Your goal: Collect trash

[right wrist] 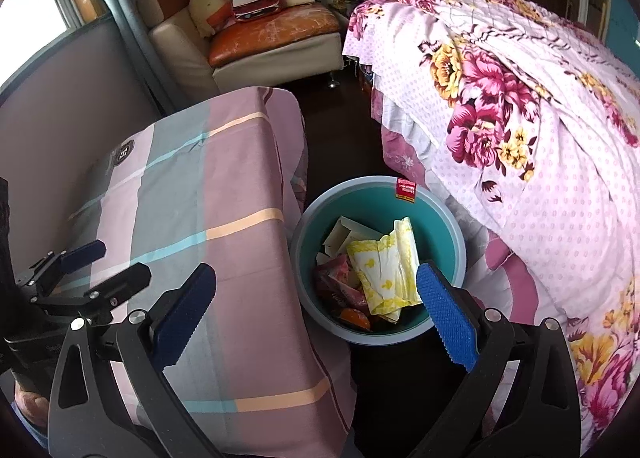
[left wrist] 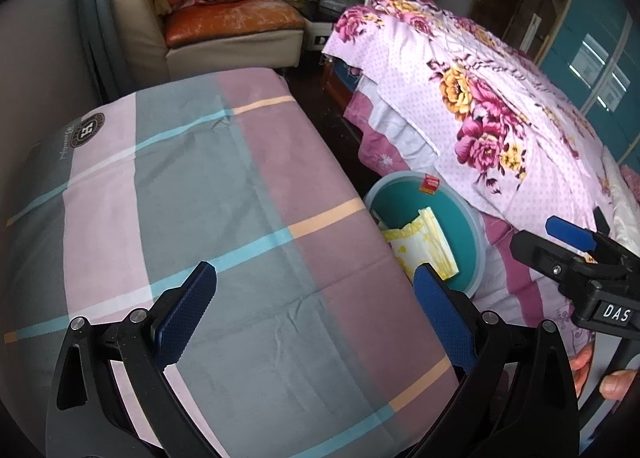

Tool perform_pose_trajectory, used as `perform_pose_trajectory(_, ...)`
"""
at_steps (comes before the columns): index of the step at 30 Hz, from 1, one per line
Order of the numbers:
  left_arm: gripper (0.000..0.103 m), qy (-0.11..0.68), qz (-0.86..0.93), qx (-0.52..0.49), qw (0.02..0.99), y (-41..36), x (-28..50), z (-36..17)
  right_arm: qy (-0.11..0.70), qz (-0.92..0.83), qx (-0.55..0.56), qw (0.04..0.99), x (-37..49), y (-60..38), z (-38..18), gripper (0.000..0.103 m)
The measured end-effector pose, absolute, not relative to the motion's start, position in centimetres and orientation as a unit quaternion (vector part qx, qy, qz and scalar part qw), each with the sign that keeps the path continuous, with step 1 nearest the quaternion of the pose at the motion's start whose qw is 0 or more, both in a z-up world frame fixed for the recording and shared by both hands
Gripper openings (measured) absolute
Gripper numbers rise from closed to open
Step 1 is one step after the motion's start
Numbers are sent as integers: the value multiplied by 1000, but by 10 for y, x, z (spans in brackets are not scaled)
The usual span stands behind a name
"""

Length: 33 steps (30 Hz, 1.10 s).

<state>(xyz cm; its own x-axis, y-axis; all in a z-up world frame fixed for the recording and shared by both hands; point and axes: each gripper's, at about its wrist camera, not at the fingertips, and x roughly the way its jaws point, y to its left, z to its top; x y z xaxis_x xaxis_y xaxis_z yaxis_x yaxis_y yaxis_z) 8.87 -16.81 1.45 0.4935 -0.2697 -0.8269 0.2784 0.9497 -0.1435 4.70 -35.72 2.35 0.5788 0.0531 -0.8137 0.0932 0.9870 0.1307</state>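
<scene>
Both of my tools are wide open and hold nothing. My left tool [left wrist: 314, 314] hangs over the checked cloth on the surface [left wrist: 224, 194], and I see no trash on that cloth. My right tool [right wrist: 316, 314] points down at the teal bin [right wrist: 440, 214], which stands on the floor at 3 o'clock from the surface, tight between it and the flowery bed [right wrist: 540, 138].

The trash is in the bin: a yellow and white wrapper [right wrist: 384, 270], a pale card box [right wrist: 348, 236] and red packets [right wrist: 340, 286].

I think the job is nearly done. To do it well, I should look along the floor and the edges of the cloth before I stop.

The left view shows only part of the bin. The dark floor is hard to see, so small bits may hide there. The bottom of the bin is covered.
</scene>
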Motion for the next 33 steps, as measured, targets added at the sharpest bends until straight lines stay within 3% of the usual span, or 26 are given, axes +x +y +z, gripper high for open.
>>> perform_pose_trajectory(33,99,488,-134,14,862,-160,97,-3,486,-11,76,870,63,-352,6,96)
